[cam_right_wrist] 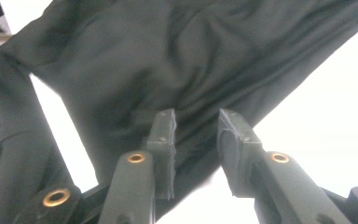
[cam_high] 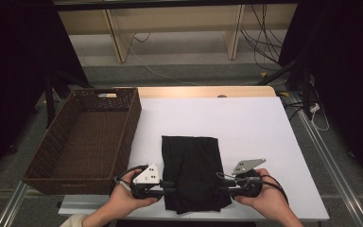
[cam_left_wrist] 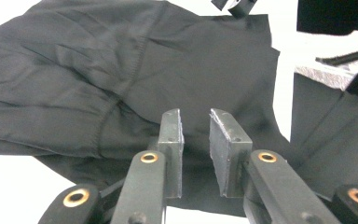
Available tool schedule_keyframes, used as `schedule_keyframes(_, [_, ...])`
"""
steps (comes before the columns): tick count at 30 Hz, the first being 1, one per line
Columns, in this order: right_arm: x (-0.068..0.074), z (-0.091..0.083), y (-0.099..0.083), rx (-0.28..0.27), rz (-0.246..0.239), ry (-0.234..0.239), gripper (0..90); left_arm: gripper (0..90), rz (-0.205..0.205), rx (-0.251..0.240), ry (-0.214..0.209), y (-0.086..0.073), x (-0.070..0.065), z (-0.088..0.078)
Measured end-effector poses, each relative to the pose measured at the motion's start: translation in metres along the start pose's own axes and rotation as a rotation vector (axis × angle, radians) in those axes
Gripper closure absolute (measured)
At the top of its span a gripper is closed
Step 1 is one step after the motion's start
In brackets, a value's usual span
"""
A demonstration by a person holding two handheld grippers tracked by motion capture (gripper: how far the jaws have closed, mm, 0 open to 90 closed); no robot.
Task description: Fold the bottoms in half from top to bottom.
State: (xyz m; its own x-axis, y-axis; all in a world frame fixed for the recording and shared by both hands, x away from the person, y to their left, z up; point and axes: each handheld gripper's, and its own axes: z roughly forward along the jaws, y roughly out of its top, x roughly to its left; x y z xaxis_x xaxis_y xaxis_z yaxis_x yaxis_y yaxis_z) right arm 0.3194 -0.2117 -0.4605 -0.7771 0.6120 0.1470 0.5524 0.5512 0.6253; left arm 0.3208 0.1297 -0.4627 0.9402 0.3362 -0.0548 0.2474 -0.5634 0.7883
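Black fabric, a folded garment (cam_high: 193, 172), lies flat on the white counter (cam_high: 264, 137) at the person's near edge, long side running away from the person. Left hand-held gripper (cam_high: 169, 190) sits at the cloth's near-left edge, right hand-held gripper (cam_high: 223, 189) at its near-right edge, both pointing inward toward each other, hands low on the counter. In the left gripper view the jaws stand apart with a clear gap, cloth (cam_left_wrist: 121, 79) lying under and beyond them, nothing pinched between the pads: released. In the right gripper view the same, jaws parted over the cloth's (cam_right_wrist: 168, 60) edge, no fabric clamped: released. Seams and soft creases show across the cloth; the fold looks finished on the near end, edges roughly squared. Judgement: the step in hand is a letting-go after a fold, or a re-setting of both grips on the near edge; either way neither side has hold at present. Farther left, a brown wicker basket (cam_high: 130, 127) stands beside the cloth, not touching it. Next move likely calls for both jaws to close on the layered edge, catching all layers together, then either another fold away from the person or a level lift left into the basket without letting the stack slide open. Beyond the counter, pale shelving legs and loose cables on the floor.
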Motion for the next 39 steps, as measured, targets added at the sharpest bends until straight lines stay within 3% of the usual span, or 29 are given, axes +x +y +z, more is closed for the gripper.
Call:
schedule_keyframes(4, [0.001, -0.002, 0.004, -0.066, 0.048, -0.034, 66.8, 70.9, -0.010, 0.005, 0.002, 0.000, 0.000, 0.003])
schedule_keyframes(7, [0.007, 0.003, 0.007, -0.079, 0.070, -0.024, 64.7, 68.7, -0.014, 0.041, -0.017, -0.001, -0.002, 0.008])
schedule_keyframes(14, [0.013, 0.019, 0.006, -0.021, 0.128, -0.011, 64.0, 66.0, -0.030, 0.102, -0.029, -0.004, -0.005, 0.018])
schedule_keyframes(20, [0.014, 0.026, 0.003, 0.045, 0.149, -0.001, 80.5, 73.6, -0.053, 0.165, -0.013, -0.008, -0.005, 0.023])
schedule_keyframes(24, [0.017, 0.026, 0.005, 0.069, 0.133, 0.007, 88.3, 79.0, -0.074, 0.174, -0.006, -0.008, -0.004, 0.023])
schedule_keyframes(29, [0.019, 0.021, 0.006, 0.093, 0.125, 0.012, 89.0, 88.6, -0.111, 0.192, 0.009, -0.009, -0.002, 0.021])
schedule_keyframes(33, [0.021, 0.019, 0.005, 0.135, 0.117, 0.033, 87.8, 89.2, -0.104, 0.211, 0.012, -0.009, -0.002, 0.020])
schedule_keyframes(36, [0.017, 0.017, 0.007, 0.102, 0.122, 0.033, 79.8, 87.5, -0.092, 0.181, 0.023, -0.006, -0.001, 0.016])
schedule_keyframes(39, [0.008, 0.010, 0.011, 0.021, 0.151, -0.015, 72.4, 85.4, -0.087, 0.148, 0.031, -0.003, 0.000, 0.014])
